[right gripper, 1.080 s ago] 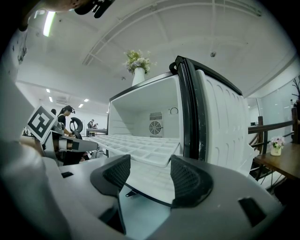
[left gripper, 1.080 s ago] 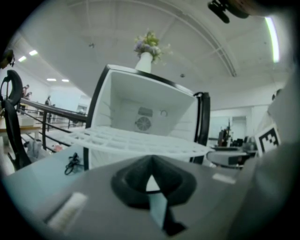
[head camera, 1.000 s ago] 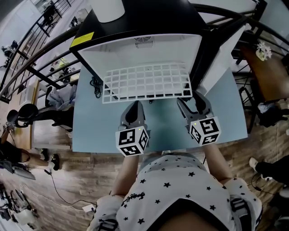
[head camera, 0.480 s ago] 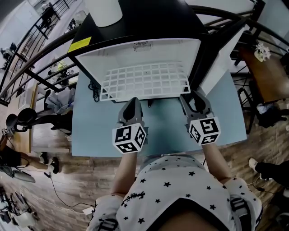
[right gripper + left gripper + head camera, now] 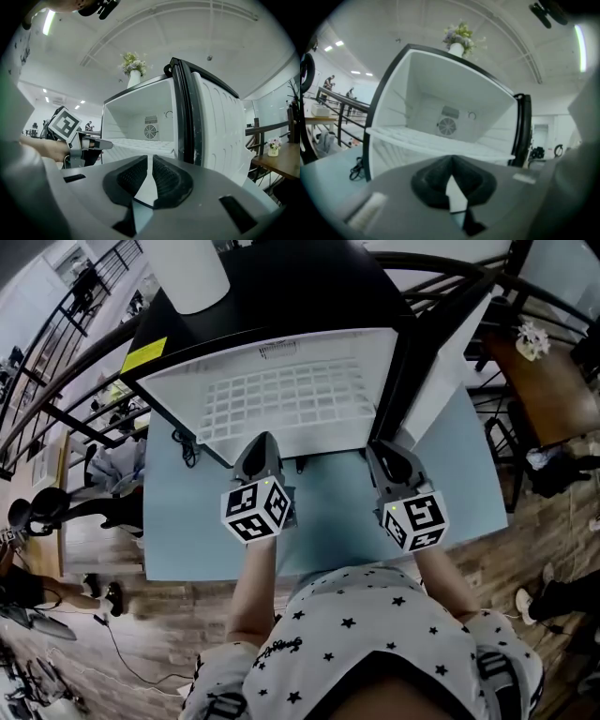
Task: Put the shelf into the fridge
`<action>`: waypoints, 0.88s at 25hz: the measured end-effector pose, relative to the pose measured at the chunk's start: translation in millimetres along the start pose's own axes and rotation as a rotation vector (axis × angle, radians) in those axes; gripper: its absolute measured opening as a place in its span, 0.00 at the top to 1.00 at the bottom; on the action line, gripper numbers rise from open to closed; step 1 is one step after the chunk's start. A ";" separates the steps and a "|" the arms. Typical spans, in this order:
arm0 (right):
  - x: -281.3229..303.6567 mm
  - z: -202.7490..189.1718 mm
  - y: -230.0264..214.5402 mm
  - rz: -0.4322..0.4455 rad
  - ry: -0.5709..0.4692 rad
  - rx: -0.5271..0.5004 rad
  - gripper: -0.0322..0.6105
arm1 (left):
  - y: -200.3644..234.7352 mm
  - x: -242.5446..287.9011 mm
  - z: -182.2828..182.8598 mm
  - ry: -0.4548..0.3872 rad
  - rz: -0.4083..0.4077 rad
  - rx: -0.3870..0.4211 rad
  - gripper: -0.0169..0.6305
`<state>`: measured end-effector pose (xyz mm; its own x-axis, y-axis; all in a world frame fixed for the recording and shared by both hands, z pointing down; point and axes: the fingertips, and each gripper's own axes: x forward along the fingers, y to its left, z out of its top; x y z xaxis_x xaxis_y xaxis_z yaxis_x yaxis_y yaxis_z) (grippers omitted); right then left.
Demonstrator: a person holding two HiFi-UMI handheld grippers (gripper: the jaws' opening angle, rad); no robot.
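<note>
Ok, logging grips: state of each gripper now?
Left gripper: closed on the shelf's front edge.
Right gripper: jaws have just been closing onto the shelf.

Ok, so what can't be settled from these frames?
1. Whether the left gripper, shut, pinches the shelf: in the head view its body covers the front wire; its own view shows only a white sliver at the jaws.
2. Same for the right gripper, whose jaws have just been closing and are nearly together: whether wire lies between them is unclear.
3. Print on the yellow label: too small, head view.
</note>
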<state>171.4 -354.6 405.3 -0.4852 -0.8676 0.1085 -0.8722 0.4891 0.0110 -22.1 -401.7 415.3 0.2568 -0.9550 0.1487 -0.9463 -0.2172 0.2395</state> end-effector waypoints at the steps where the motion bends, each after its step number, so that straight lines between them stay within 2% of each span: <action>1: -0.2 0.0 0.4 0.003 -0.001 0.003 0.89 | 0.9 4.3 1.0 0.001 0.002 0.005 0.97; 8: -0.4 -3.4 3.2 0.028 0.003 0.009 0.89 | 6.1 26.2 5.1 -0.012 0.014 0.031 0.97; 13: -2.7 -4.6 4.7 0.041 0.003 0.009 0.89 | 9.4 39.3 8.8 -0.027 0.029 0.020 0.97; 22: -12.0 -3.6 10.8 0.045 -0.004 0.016 0.89 | 15.3 59.8 10.9 -0.007 0.038 0.051 0.97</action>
<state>168.1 -338.6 407.7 -0.5243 -0.8451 0.1041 -0.8503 0.5263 -0.0099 -23.4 -464.3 417.3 0.2189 -0.9641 0.1503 -0.9643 -0.1901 0.1845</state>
